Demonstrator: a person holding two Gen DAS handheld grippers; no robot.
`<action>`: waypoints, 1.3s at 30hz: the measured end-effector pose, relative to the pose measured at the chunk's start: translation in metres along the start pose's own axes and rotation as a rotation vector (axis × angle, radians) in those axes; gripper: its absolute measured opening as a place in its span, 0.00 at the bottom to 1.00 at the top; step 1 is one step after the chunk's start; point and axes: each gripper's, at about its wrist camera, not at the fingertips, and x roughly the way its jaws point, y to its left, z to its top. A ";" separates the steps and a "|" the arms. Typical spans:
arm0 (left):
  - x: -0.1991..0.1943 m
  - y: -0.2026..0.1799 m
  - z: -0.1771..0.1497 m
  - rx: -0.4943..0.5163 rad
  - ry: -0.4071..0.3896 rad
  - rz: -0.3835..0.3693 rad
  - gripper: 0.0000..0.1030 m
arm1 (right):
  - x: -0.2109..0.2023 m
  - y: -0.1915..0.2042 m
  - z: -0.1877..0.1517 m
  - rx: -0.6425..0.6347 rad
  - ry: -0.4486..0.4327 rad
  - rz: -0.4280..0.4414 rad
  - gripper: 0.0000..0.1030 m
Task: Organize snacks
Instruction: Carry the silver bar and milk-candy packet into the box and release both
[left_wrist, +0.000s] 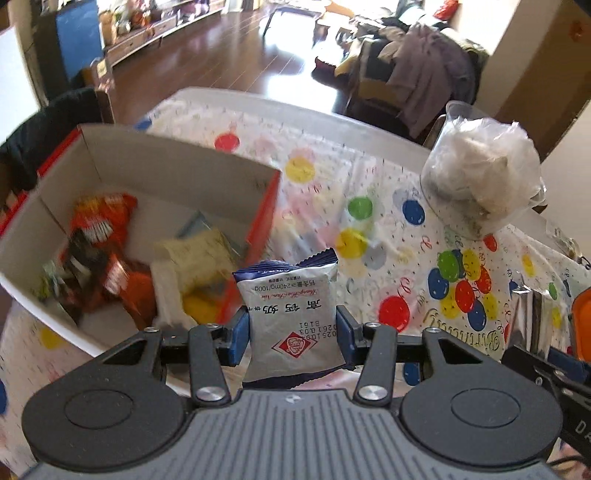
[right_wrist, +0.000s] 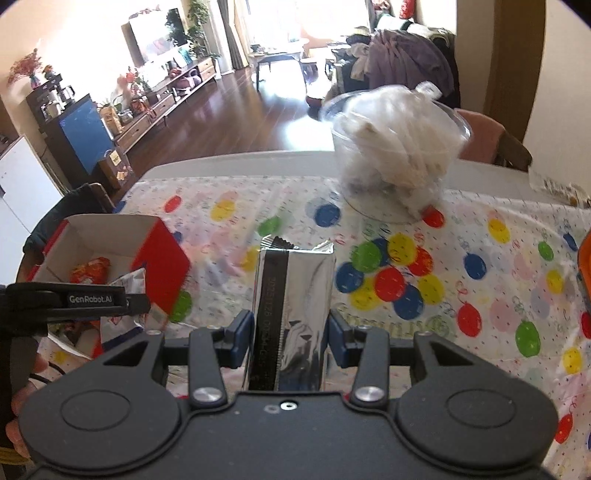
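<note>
My left gripper (left_wrist: 292, 338) is shut on a white and blue snack packet (left_wrist: 291, 317), held above the table beside the red cardboard box (left_wrist: 264, 206). That box holds several snacks, among them orange packets (left_wrist: 103, 218) and a pale yellow one (left_wrist: 201, 254). In the right wrist view my right gripper (right_wrist: 291, 339) is shut on a silver foil packet (right_wrist: 295, 295), lifted over the balloon-print tablecloth (right_wrist: 480, 295). The left gripper (right_wrist: 74, 299) shows at the left edge there, next to the box (right_wrist: 162, 258). The foil packet (left_wrist: 532, 317) also appears at the right of the left wrist view.
A clear plastic container stuffed with white bags (left_wrist: 480, 181) (right_wrist: 399, 155) stands at the far right of the table. An orange object (left_wrist: 581, 325) sits at the right edge. Chairs with clothes (right_wrist: 402, 59) stand behind the table.
</note>
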 end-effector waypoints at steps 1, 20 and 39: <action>-0.004 0.006 0.003 0.009 -0.004 -0.002 0.46 | 0.000 0.007 0.002 -0.004 -0.003 0.003 0.40; -0.013 0.148 0.060 0.153 0.025 0.013 0.46 | 0.045 0.164 0.028 -0.107 0.002 0.070 0.40; 0.045 0.185 0.057 0.380 0.068 0.011 0.46 | 0.151 0.244 0.011 -0.203 0.164 0.043 0.40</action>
